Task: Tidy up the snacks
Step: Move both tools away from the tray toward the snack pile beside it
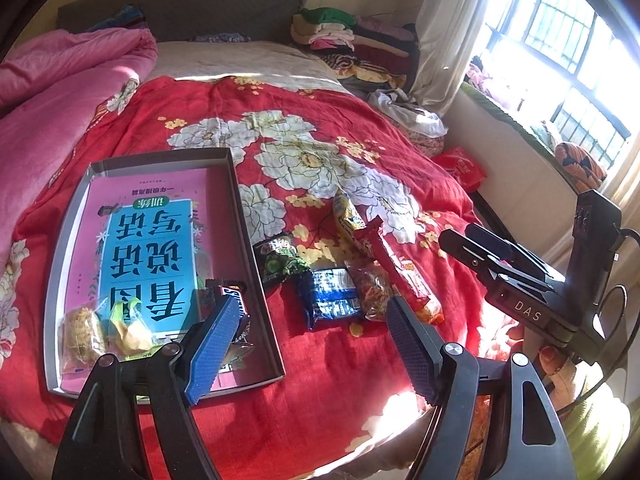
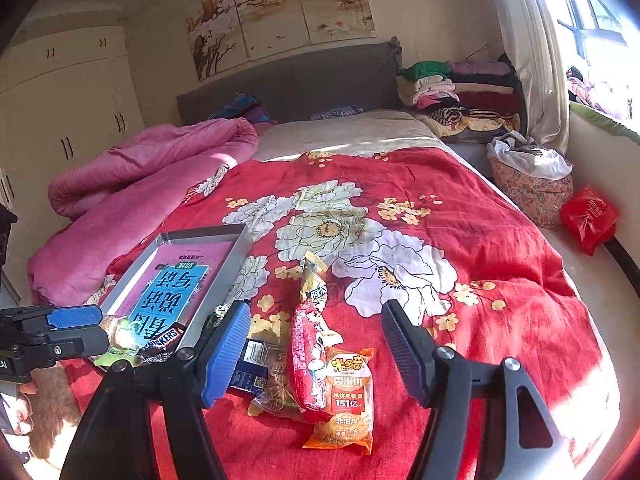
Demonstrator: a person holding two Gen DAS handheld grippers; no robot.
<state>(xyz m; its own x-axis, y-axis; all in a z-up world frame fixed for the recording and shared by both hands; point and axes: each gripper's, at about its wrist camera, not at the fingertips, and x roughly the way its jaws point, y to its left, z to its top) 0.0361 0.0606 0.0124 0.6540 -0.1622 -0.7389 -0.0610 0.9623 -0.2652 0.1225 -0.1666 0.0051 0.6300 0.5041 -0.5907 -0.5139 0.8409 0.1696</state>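
My left gripper [image 1: 316,344] and right gripper [image 2: 316,352] have jaws apart, empty, above loose snacks [image 2: 340,392] bound for the tray [image 1: 256,240].

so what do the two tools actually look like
Both tools are black angular frames with silver pivot screws. Each left tool and right tool pairs a blue textured pad with a darker one. The right tool's body reads "DAS" and trails a black cable.

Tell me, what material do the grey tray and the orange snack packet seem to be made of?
The grey tray looks like matte cardboard: thin, straight folded walls, no shine. It could be thin plastic. The orange snack packet looks like glossy printed plastic film: it crinkles and reflects sunlight.
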